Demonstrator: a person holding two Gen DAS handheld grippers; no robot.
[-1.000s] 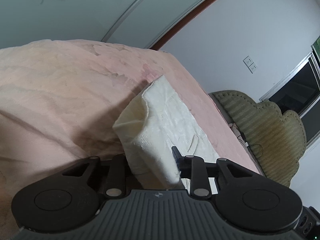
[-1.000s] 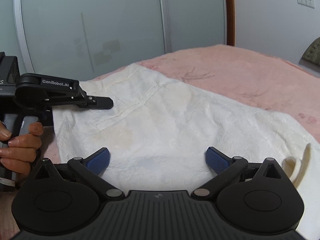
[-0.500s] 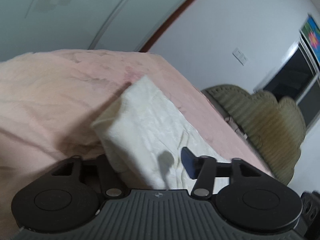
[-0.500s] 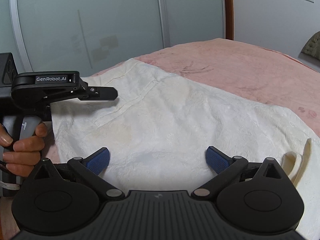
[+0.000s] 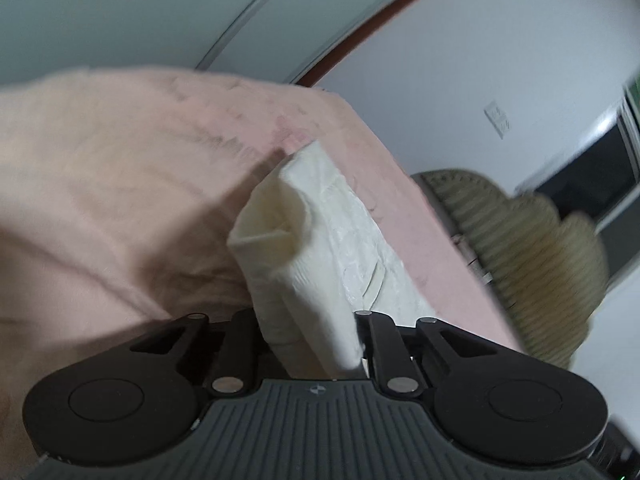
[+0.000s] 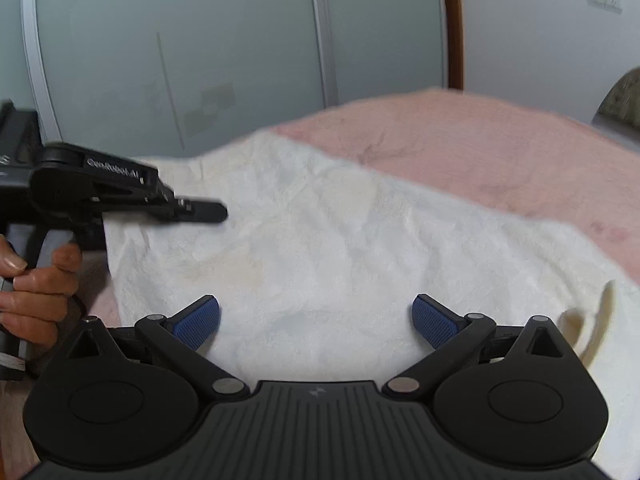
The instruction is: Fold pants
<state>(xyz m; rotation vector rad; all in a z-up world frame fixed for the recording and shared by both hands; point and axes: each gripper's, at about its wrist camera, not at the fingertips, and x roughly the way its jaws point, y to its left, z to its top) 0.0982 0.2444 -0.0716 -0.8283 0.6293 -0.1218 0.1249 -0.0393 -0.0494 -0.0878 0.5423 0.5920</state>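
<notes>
Clamped jaws of the left gripper are pinching a bunched fold of the cream pants. Wide-open jaws of the right gripper are hovering over the pants, gripping nothing.

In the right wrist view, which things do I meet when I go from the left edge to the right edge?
Hand on the grip → left gripper, shut on the pants' edge → white pants → pink bedcover → green chair at the right edge.
</notes>
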